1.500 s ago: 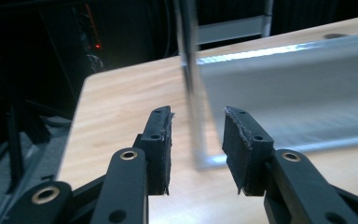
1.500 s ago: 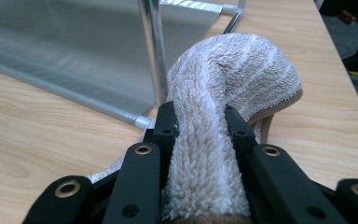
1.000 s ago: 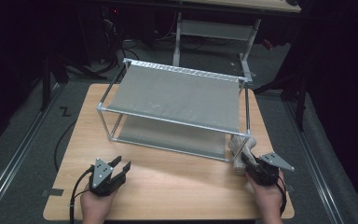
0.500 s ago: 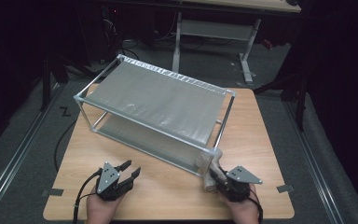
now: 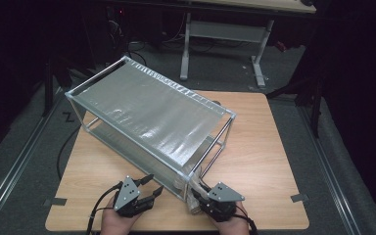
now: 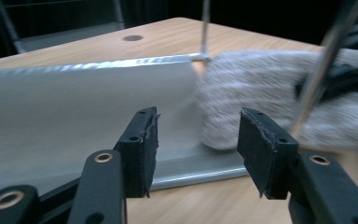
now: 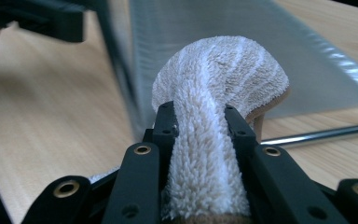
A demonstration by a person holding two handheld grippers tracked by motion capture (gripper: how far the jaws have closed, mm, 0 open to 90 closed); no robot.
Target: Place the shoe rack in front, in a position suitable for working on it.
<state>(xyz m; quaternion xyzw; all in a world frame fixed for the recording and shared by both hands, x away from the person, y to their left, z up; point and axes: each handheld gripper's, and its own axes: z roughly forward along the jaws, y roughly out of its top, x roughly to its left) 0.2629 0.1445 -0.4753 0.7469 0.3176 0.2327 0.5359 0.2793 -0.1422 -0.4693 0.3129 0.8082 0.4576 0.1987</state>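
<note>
A two-tier metal rack (image 5: 147, 112) stands askew on the wooden table (image 5: 269, 147), its near corner pointing at the front edge. My right gripper (image 5: 198, 190) is at that corner, shut on a beige striped towel (image 7: 223, 70) that bulges out past its jaws against the lower shelf (image 7: 242, 37). My left gripper (image 5: 154, 182) sits just left of the same corner. Its jaws have just been opening and nothing is between them (image 6: 198, 126). Beyond them lie the lower shelf (image 6: 74, 102) and the towel (image 6: 261, 84), behind a rack post (image 6: 326, 56).
Bare tabletop lies to the right of the rack and along the front left. A thin rack rod (image 7: 321, 133) runs low over the table beside the towel. A metal desk frame (image 5: 225, 34) stands on the floor behind the table, and cables trail at the left.
The rack has swung round, its near right corner sliding left along the front edge. My right gripper moved left with the towel. My left gripper's jaws stand wider apart.
</note>
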